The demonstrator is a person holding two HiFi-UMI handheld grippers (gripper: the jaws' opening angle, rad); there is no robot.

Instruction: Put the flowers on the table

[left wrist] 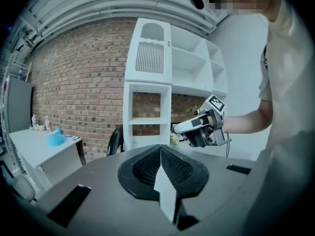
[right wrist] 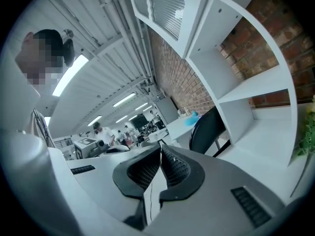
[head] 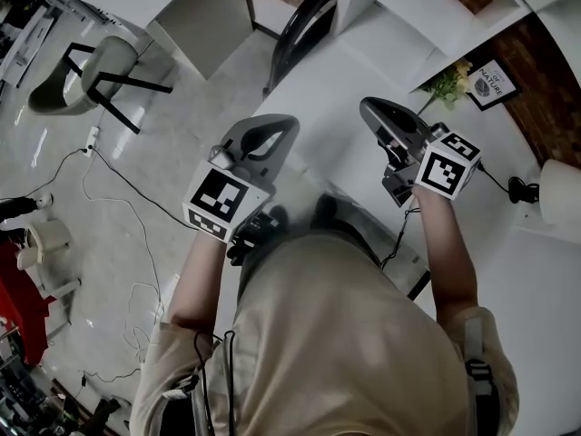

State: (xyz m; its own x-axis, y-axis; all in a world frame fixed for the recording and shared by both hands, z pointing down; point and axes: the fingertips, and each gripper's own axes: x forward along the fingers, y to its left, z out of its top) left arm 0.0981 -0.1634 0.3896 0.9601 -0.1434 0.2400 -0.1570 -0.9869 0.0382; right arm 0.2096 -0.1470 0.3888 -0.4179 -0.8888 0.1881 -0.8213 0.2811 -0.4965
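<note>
At the far left, a pale chair [head: 83, 78] stands on the floor, well away from the white desk [head: 327, 143]. The left gripper [head: 270, 133] hovers over the desk's near left edge. Its fingers are clenched together on nothing, as its own view plainly shows. To its right, the right gripper [head: 381, 116] hangs above the desk with its fingers pressed shut too, and it is also empty.

Further right, the flowers [head: 447, 82] stand near the back of the desk, at the foot of the white shelf unit [head: 427, 16]. They are just beside a small framed sign [head: 491, 84] and apart from both grippers. A white lamp [head: 560, 190] sits at the right edge.

Neither gripper carries anything, and the flowers appear to rest on the desk surface already. The placing therefore looks either finished or not yet begun from that spot, and the pictures cannot settle which.
</note>
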